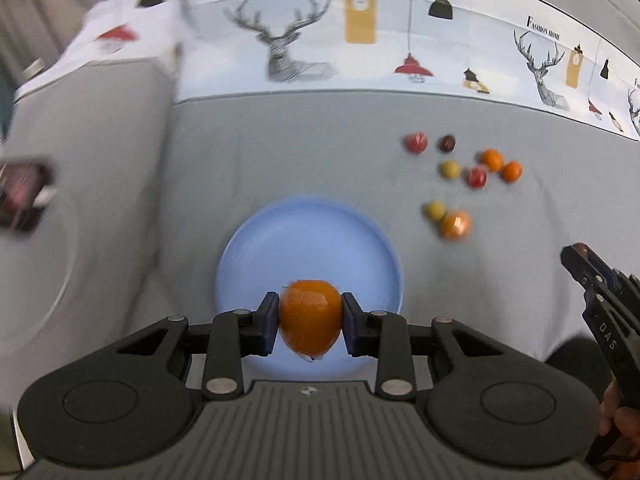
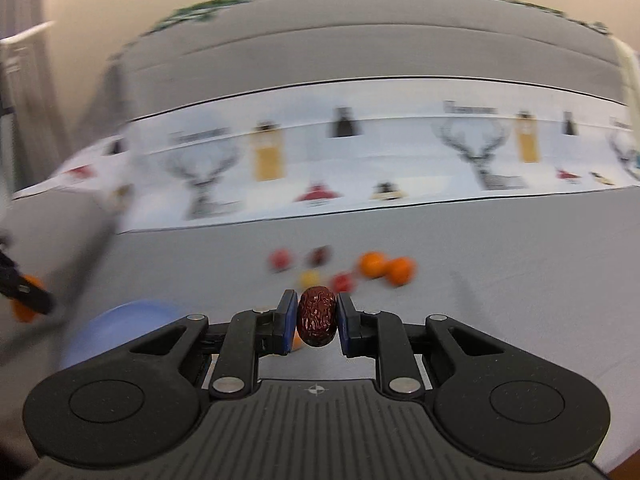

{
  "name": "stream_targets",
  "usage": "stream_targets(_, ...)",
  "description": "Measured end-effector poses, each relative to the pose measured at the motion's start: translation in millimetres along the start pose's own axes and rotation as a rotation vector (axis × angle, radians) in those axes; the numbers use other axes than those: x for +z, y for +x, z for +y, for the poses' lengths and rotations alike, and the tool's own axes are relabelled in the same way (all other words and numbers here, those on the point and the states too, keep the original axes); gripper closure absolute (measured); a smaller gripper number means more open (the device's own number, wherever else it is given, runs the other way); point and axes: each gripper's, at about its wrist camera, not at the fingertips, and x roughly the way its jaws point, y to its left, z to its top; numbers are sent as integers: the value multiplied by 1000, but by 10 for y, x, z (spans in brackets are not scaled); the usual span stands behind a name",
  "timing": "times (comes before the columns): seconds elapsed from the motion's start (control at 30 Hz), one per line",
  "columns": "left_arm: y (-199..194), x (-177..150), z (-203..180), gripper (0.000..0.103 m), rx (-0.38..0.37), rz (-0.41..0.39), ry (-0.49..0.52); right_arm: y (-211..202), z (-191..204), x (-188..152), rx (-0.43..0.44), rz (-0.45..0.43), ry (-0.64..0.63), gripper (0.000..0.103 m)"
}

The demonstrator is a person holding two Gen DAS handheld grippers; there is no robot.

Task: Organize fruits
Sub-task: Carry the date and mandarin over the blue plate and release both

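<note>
Plate: blue plate point(image 1: 352, 240) lies directly under and just ahead of the left gripper point(image 1: 310, 320), nearer it than the right.
Left gripper: clenched on an orange point(image 1: 310, 320), held over the plate's near rim.
Right gripper point(image 2: 316, 316): clamped on a wrinkled red date point(image 2: 316, 316), long axis upright; plate is to its left.
Loose fruits point(image 1: 460, 176): scattered on grey cloth point(image 1: 280, 152) right of plate; none block the way.

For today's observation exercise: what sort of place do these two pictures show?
Probably a home room: a grey cloth-covered table, a tablecloth printed with deer and lamps, and a blue plate beside loose small fruits.
</note>
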Motion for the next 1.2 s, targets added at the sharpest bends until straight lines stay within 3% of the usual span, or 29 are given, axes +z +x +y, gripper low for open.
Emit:
stream_targets(0.2,-298,-736,335,67,-45,6,-64,-461,692,-143,172,76,-68,81)
stream_targets(0.43,-472,-1172,540,67,-53,-49,-101,-825,1234,-344,233,100,-192,81)
stream_targets(0.73,-580,-1290,634,67,-86,-97,-123,-947,1357,-350,224,97,-250,81)
stream_targets(1.2,-538,-1256,695,67,-96,-99,-137,-906,1368,-356,218,114,-266,81)
